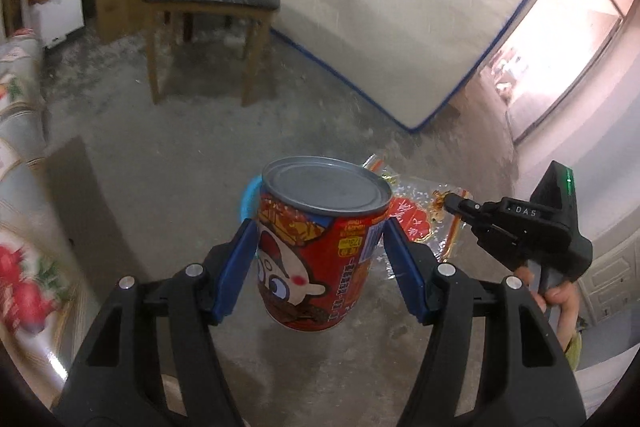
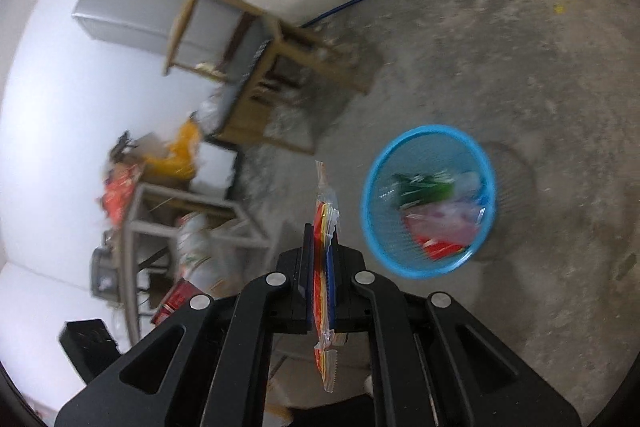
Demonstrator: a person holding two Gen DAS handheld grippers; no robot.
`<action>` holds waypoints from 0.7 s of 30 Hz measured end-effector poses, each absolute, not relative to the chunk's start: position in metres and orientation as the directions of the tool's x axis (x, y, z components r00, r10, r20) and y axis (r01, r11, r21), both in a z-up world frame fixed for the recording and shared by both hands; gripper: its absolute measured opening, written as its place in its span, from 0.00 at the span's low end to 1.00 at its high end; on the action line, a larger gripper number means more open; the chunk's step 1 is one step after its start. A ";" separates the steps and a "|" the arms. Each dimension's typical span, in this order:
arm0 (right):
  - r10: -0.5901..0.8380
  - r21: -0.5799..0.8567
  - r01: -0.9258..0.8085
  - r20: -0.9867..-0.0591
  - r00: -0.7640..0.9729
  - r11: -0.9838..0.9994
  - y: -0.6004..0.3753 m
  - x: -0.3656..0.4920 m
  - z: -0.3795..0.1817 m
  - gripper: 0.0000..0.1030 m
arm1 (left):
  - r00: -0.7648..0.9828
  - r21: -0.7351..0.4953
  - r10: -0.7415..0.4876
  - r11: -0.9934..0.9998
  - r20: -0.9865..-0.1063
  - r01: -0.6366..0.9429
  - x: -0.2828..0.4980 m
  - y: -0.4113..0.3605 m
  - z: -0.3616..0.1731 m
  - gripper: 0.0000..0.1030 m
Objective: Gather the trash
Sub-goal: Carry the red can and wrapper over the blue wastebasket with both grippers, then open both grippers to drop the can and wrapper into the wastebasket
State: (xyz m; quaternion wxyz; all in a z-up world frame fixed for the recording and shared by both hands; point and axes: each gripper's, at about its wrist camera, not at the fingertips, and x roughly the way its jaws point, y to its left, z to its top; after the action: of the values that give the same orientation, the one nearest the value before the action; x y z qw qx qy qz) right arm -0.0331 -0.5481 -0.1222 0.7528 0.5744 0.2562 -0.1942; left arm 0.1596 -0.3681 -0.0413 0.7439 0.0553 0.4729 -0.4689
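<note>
Left jaws [image 1: 320, 255]: blue pads pressed against both sides of a red printed can [image 1: 320, 247], held upright above the concrete floor [image 1: 192, 155]; plain metal end faces up. A sliver of the blue basket [image 1: 249, 201] shows just behind the can's left edge. Farther back, a wooden chair [image 1: 212, 11] with a dark seat stands before a white mattress [image 1: 400, 11] leaning on edge.

Right of the can in the left wrist view: my right jaws [image 1: 450, 203] carry a clear and red snack wrapper [image 1: 416, 219], a hand [image 1: 560, 303] visible on the grip.

Right jaws [image 2: 322, 267], own view: closed tight on the wrapper [image 2: 326, 211], which stands edge-on between the pads, its ends sticking out front and back. To its right, on the floor and lower down, sits the blue mesh basket [image 2: 424, 267], already containing green, pink and red packaging. The view is blurred; clutter at the left is unreadable.
</note>
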 end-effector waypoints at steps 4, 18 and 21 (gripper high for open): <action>-0.048 0.718 0.648 -0.660 0.750 0.254 -0.570 -0.016 -0.149 0.05 | 0.085 -0.339 -0.610 0.545 -0.788 0.767 0.168 -0.428 -0.065 0.60; -0.206 0.444 0.831 -0.826 0.524 0.334 -0.593 0.024 -0.239 0.43 | 0.131 -0.373 -0.646 0.581 -0.752 0.723 0.187 -0.436 -0.071 0.83; -0.222 0.434 0.836 -0.826 0.518 0.335 -0.591 0.013 -0.238 0.43 | 0.152 -0.368 -0.670 0.567 -0.727 0.737 0.176 -0.417 -0.056 0.83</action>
State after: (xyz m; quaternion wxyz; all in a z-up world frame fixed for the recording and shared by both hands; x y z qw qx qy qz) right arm 0.0131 -0.5911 -0.2382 0.7437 0.4538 0.3385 -0.3556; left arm 0.1764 -0.4168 -0.0563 0.7581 0.0367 0.4570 -0.4638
